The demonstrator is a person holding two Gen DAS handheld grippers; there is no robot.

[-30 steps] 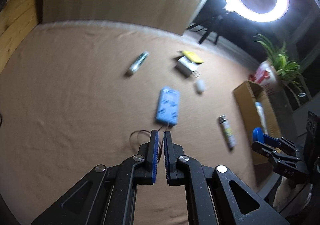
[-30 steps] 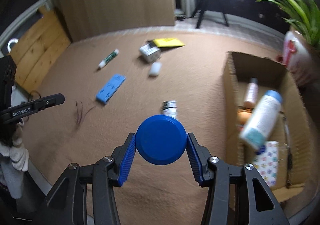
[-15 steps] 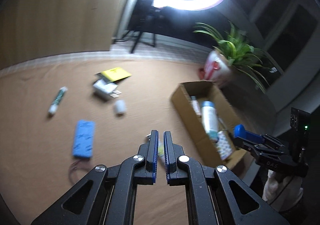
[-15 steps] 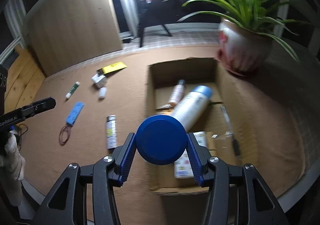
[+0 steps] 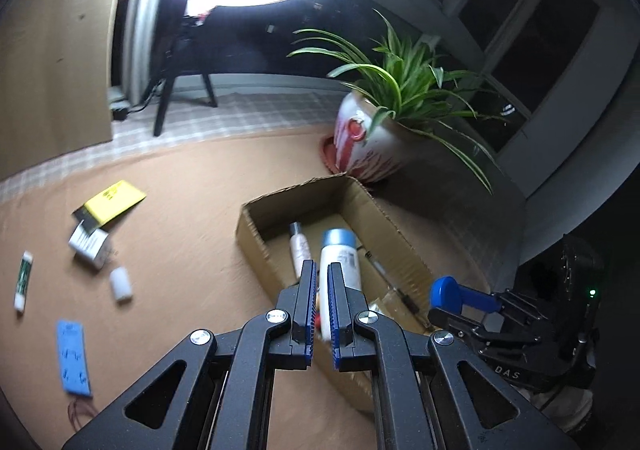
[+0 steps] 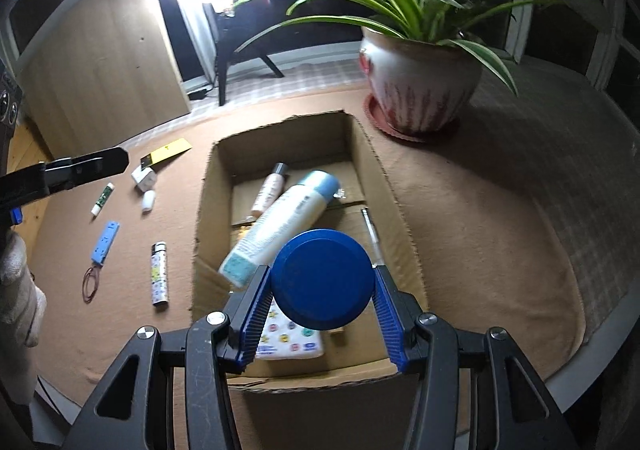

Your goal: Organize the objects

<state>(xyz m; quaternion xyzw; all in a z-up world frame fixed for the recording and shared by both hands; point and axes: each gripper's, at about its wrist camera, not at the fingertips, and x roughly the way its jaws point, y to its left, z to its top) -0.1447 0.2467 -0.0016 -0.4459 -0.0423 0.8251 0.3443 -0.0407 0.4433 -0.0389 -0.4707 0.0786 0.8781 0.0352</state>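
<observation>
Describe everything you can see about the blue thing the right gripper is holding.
The blue item faces the right wrist camera as a plain, smooth, round disc, plastic by its look, unmarked. From the left wrist view it shows a round head on a narrower blue body running back between the fingers. The right gripper is shut on it, one ribbed blue pad on each side. It hangs in the air above the near end of the open box, touching only the pads.

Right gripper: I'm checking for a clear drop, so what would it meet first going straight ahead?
Probably the white bottle lying in the cardboard box, just past the blue lid the right gripper holds; depth is uncertain.
</observation>
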